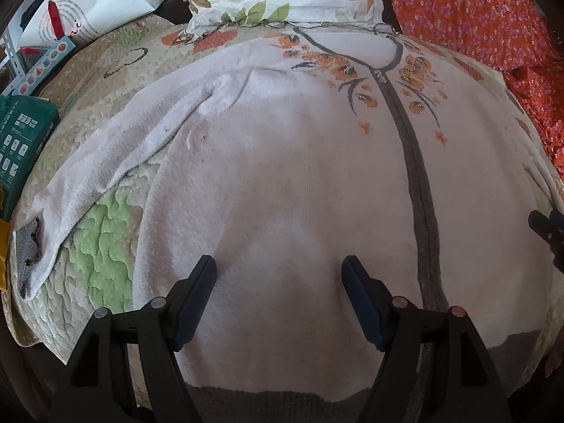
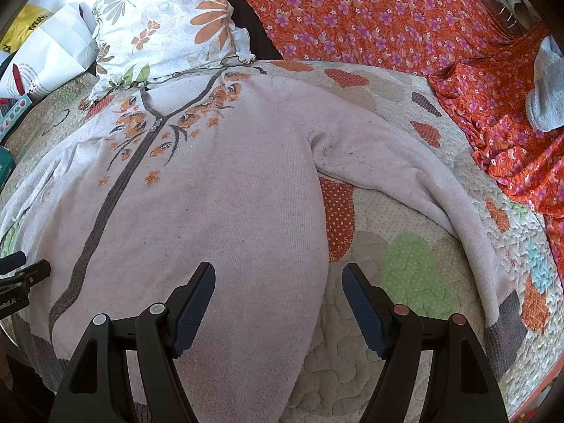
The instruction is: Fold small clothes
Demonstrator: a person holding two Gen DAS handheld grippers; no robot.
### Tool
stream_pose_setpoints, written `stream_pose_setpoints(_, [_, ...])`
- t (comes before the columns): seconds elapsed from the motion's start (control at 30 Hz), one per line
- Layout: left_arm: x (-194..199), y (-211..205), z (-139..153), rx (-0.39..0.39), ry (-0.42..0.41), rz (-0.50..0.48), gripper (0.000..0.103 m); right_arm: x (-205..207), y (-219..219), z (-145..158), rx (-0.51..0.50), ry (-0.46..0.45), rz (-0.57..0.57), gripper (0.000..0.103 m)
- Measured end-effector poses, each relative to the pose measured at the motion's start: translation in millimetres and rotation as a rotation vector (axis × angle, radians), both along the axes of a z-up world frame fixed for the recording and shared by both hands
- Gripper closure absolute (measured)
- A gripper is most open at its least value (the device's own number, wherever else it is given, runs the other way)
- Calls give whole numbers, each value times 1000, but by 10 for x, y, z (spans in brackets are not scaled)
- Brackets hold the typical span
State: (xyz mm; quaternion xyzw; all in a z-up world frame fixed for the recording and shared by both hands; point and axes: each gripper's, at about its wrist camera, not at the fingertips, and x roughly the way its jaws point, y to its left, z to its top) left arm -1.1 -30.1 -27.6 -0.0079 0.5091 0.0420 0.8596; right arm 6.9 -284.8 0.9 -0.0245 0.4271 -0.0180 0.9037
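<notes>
A pale pink cardigan (image 1: 282, 162) with a grey button band (image 1: 416, 176) and orange embroidered flowers lies flat, front up, on a quilted bedspread (image 1: 105, 246). One sleeve (image 1: 116, 155) trails left to a grey cuff (image 1: 30, 243). My left gripper (image 1: 279, 268) hovers open over the lower body, nothing between its fingers. In the right wrist view the cardigan (image 2: 211, 211) spreads its other sleeve (image 2: 423, 183) right to a grey cuff (image 2: 504, 328). My right gripper (image 2: 278, 275) is open, straddling the cardigan's side edge, one finger over knit, one over quilt (image 2: 352, 352).
A floral pillow (image 2: 169, 24) lies at the collar end. Orange flowered fabric (image 2: 387, 10) covers the far right, with a grey sock (image 2: 546, 88) on it. A white paper bag (image 1: 98, 3) and a teal box (image 1: 21, 141) sit at the left edge.
</notes>
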Motion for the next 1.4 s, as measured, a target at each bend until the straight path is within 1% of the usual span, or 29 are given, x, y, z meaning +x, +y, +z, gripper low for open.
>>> stream_pose_setpoints(0.17, [4, 1, -1, 0, 1, 0, 30, 1, 0, 1, 0, 1, 0, 24])
stream_pose_setpoints(0.3, [4, -2, -8, -3, 2, 0, 27, -4, 9, -7, -1, 3, 0, 24])
stream_pose_setpoints(1.03, [22, -7, -63, 1, 12, -4, 23, -14, 23, -53, 1, 10, 1, 22])
stream_pose_setpoints(1.4, [37, 4, -86, 5, 19, -1, 17, -7, 17, -51, 0, 12, 2, 22])
